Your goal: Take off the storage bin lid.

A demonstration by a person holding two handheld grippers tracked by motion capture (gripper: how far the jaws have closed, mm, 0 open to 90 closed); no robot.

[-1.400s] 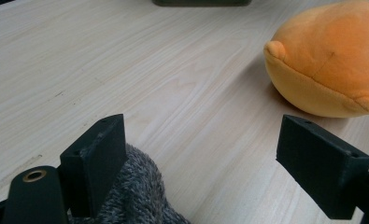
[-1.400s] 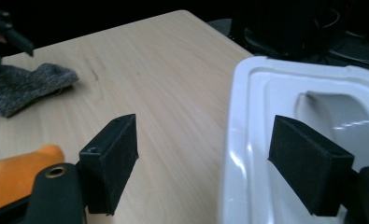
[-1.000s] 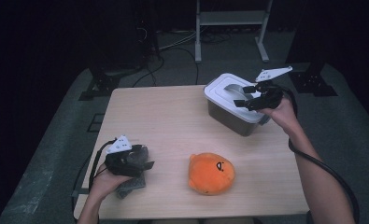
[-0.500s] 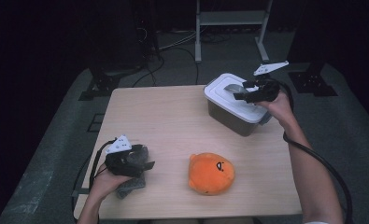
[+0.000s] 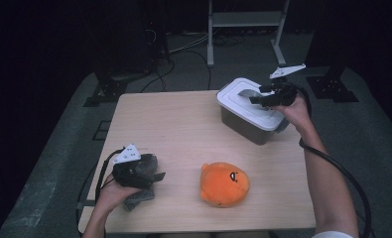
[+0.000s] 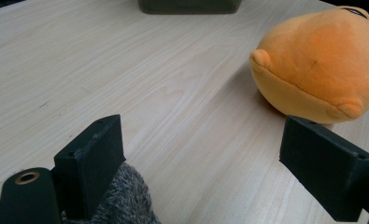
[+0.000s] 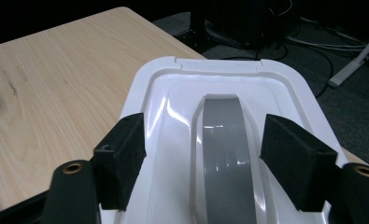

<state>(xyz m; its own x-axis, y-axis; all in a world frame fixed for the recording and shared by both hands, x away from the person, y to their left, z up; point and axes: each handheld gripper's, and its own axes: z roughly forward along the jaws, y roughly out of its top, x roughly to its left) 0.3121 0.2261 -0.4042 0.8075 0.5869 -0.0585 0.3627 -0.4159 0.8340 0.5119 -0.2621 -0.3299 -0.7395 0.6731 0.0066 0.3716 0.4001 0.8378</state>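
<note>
Since a second ago: right gripper shifted further over the lid. Light wooden table carrying dark plastic box with white lid at far right. Grey lid handle lying between wide-open jaws, untouched. Round orange plush toy near front. Left gripper open, empty, resting above grey knitted cloth.

Pale wood-grain table with light tan streaks. Orange plush toy toward the near edge, paler orange on its underside, small dark face marks. White lid with a glossy grey handle on a dark, smoky box at the far right corner. Mottled grey fuzzy cloth at the near left corner. Black jaws on both grippers, brass-coloured screw holes.
</note>
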